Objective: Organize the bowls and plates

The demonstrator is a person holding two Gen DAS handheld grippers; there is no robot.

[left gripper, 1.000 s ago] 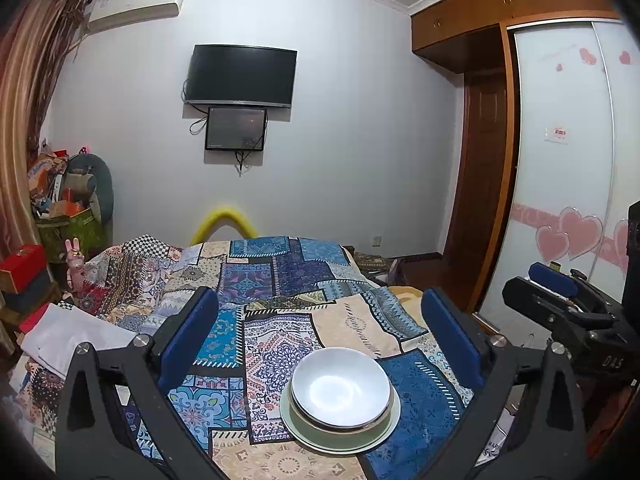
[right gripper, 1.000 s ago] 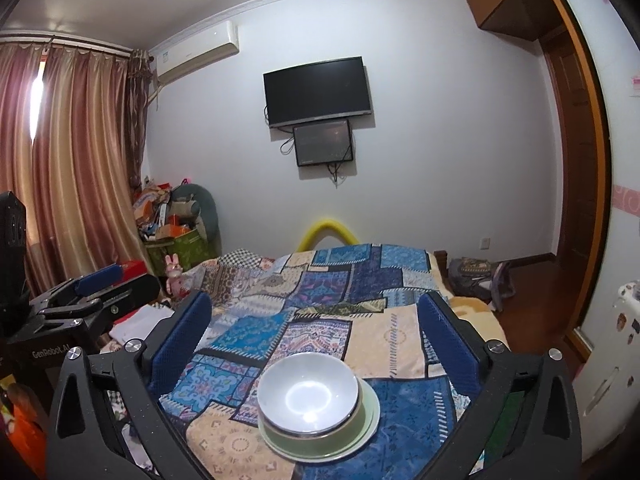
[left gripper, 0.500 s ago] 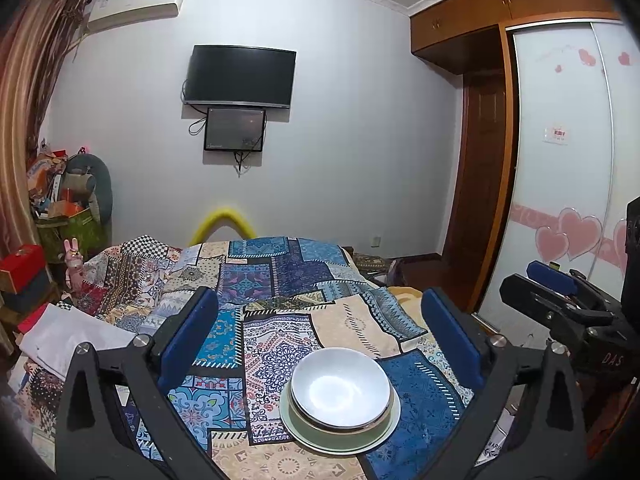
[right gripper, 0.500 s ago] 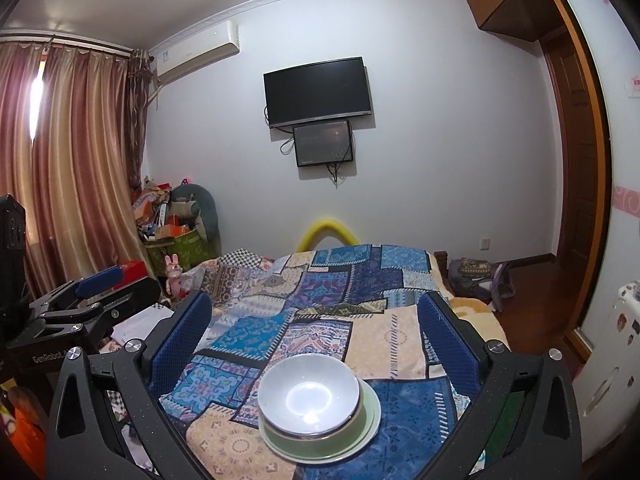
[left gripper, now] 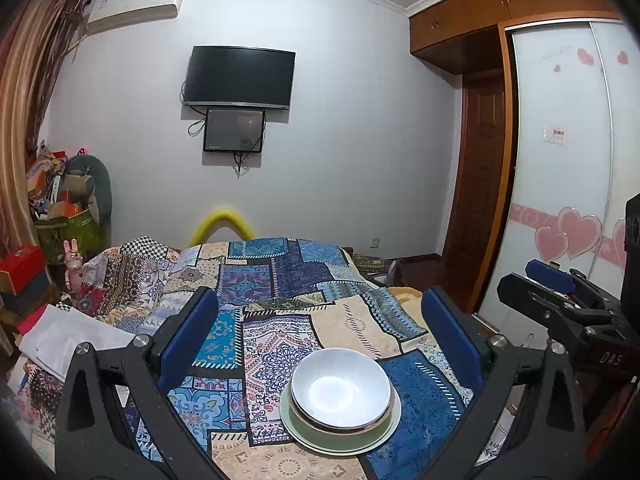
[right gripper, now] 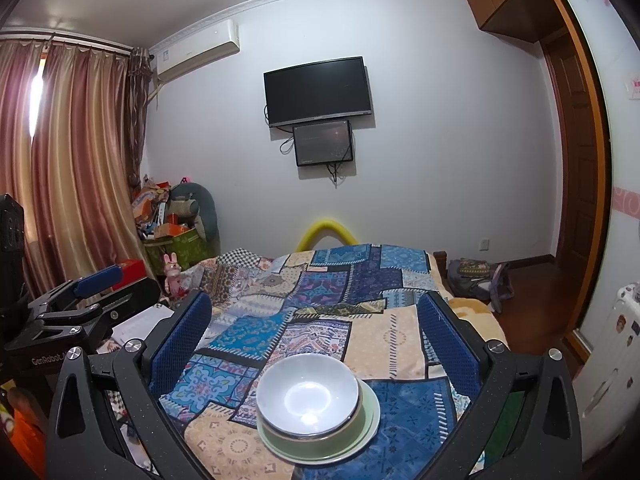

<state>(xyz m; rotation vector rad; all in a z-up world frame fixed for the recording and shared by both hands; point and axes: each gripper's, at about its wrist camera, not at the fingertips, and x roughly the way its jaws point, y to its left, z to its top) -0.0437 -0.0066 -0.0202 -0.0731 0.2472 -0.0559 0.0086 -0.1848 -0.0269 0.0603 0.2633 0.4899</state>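
Note:
A white bowl [left gripper: 341, 392] sits nested in a green bowl [left gripper: 312, 424] on a pale green plate [left gripper: 386, 436], stacked on the patchwork bedspread near its front edge. The stack also shows in the right wrist view: white bowl [right gripper: 307, 394], green bowl [right gripper: 360, 414], plate [right gripper: 370, 434]. My left gripper [left gripper: 320, 312] is open and empty, held above and behind the stack. My right gripper [right gripper: 316, 312] is open and empty, likewise above the stack. Each gripper shows in the other's view: the right one [left gripper: 560, 304] and the left one [right gripper: 80, 308].
The patchwork bedspread [left gripper: 272, 280] covers the bed. A white folded cloth [left gripper: 68, 336] lies at the left. Clutter, a green box [right gripper: 180, 246] and curtains stand at the left. A wardrobe with heart stickers [left gripper: 568, 200] and a door are at the right.

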